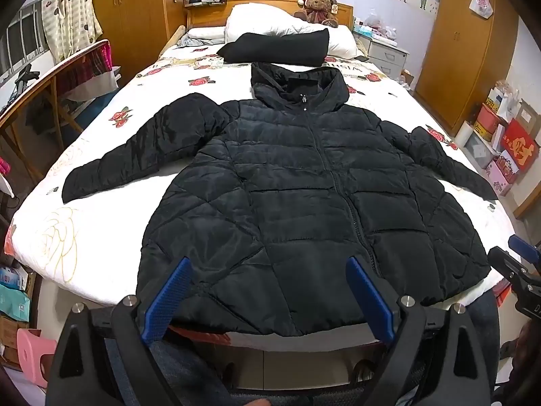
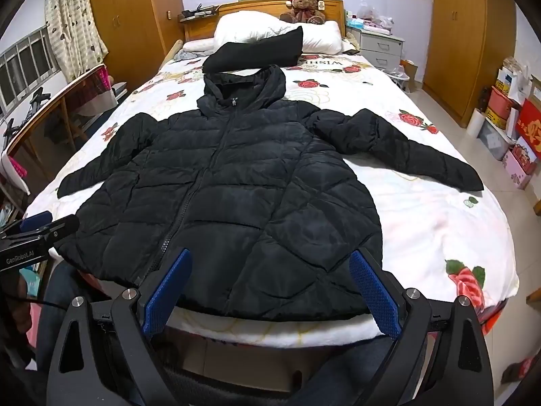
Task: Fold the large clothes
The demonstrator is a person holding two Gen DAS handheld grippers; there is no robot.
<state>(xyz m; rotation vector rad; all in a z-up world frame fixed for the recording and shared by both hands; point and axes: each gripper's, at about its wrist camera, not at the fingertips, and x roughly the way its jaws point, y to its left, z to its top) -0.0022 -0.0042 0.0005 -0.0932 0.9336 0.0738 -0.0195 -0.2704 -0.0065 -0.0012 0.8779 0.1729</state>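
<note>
Left wrist fisheye shows a black hooded puffer jacket [image 1: 304, 182] spread front-up on the bed [image 1: 101, 237], zipped, filling the middle of the frame; its long axis runs from the hem at lower centre to the hood at upper centre, and the sleeves angle out toward the left and right edges. The left gripper [image 1: 270, 291] hovers over the hem with its blue fingers [image 1: 167, 299] wide apart and holding nothing, the hem lying straight ahead of them. In the right wrist view the right gripper [image 2: 270, 287] is likewise spread wide and empty over the hem, with the jacket's body shifted toward the left of the frame and one sleeve [image 2: 416, 155] reaching to the right edge. Judging by this, each gripper is nearest the sleeve on its own side. A folded black garment [image 1: 280, 47] lies beyond the hood, near the pillow [image 1: 270, 22]. Readable writing: "GenRoboLAI", as best it reads, on the left gripper's body at the left edge of the right wrist view; lettering on the bedspread near the hood seems to read "WISH".
</note>
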